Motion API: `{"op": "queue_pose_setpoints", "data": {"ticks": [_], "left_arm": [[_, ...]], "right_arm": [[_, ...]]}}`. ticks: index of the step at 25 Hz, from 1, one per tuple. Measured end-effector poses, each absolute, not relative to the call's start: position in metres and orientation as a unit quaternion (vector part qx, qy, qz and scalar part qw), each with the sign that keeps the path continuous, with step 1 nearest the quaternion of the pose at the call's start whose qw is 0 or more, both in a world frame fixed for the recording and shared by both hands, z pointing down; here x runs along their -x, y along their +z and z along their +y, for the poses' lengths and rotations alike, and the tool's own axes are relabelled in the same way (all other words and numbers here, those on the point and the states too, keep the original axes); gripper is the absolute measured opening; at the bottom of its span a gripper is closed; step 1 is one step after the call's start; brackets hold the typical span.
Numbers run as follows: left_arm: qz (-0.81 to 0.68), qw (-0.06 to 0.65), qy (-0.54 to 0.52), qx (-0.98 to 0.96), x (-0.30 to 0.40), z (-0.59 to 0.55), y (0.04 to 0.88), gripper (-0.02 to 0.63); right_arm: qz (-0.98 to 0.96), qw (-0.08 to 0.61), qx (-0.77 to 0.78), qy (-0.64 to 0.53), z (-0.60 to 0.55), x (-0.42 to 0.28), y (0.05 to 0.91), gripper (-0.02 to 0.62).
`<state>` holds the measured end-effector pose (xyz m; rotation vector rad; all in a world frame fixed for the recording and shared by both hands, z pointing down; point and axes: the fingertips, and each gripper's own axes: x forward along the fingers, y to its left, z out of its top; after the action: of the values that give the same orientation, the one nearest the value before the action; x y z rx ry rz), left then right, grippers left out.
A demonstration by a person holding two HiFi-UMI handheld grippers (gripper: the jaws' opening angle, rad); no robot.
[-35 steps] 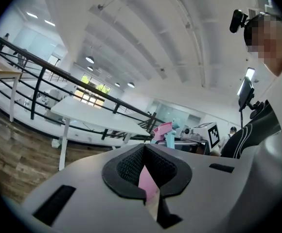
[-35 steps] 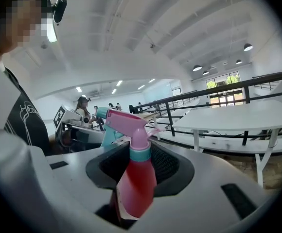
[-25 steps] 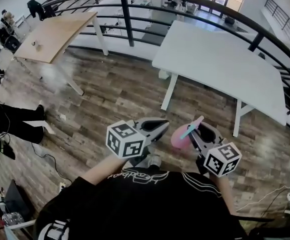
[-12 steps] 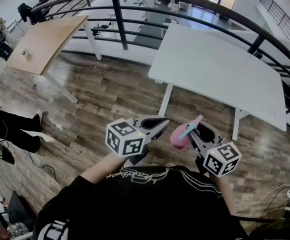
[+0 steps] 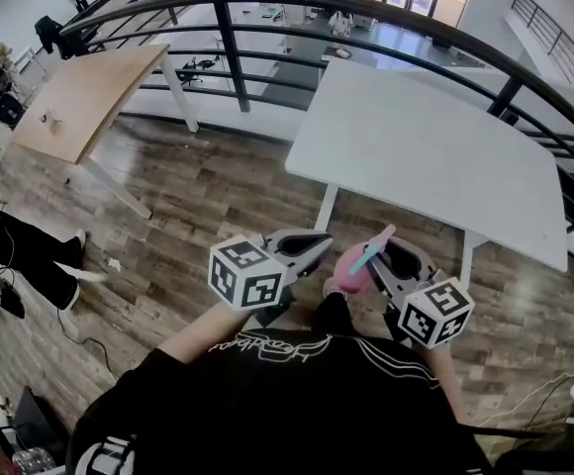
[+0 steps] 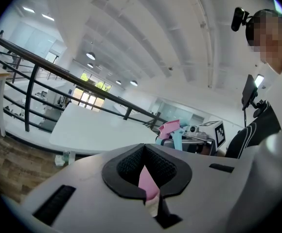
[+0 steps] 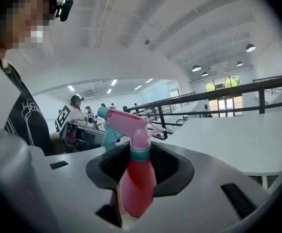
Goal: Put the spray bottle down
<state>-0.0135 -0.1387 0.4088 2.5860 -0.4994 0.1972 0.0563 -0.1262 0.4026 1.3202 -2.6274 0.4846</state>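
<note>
**Grip.** Right gripper (image 7: 140, 165): jaws clamped on the small pink plastic spray bottle with teal collar and trigger (image 7: 135, 178). The pads sit on its upper body just under the collar, and the spray head stands clear above them. Left gripper (image 6: 146, 171): jaws closed on a thin pink strip (image 6: 148, 182); I cannot tell what it is made of.

**Position.** Landmark is the white rectangular table (image 5: 435, 146). In the head view the bottle (image 5: 351, 269) is held in the air short of the table's near edge. It is over the brown wood-plank floor (image 5: 198, 196), with its nozzle end leaning towards the table. It is not touching any surface. The left gripper (image 5: 302, 250) hangs just beside the right gripper (image 5: 391, 263), on the side farther from the table's near right leg.

**Handling (judgement).**
- The bottle looks light, with a stiff, smooth shell that is probably a little slippery between the pads.
- The wall is opaque, so I cannot tell how full it is.
- The trigger head makes it top-heavy.
- The hold under the collar seems right, because the shoulder stops it sliding through.
- The base needs to meet the tabletop flat and upright before release, or it may topple.

**Change against the earlier frames.**
- The table now sits closer to both grippers and its near edge is lower in the view.
- The wooden desk (image 5: 79, 97) beyond the table's left end has drifted.
- Both grippers and the bottle hold the same pose against the body.
- The grip is unchanged.
</note>
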Motion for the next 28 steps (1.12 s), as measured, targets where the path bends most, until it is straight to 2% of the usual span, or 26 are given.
{"op": "queue_pose_setpoints", "data": {"ticks": [17,28], "left_arm": [[-0.216,0.279,0.072,-0.933,-0.042,-0.284,0.428,0.008],[-0.230,0.301,0.074,-0.923,-0.054,-0.337,0.440,0.008]], "right_arm": [[-0.896,0.103,-0.396,0.170,-0.283,-0.105,0.415,0.135],[-0.901,0.119,-0.383,0.166,-0.343,-0.118,0.423,0.133]]}}
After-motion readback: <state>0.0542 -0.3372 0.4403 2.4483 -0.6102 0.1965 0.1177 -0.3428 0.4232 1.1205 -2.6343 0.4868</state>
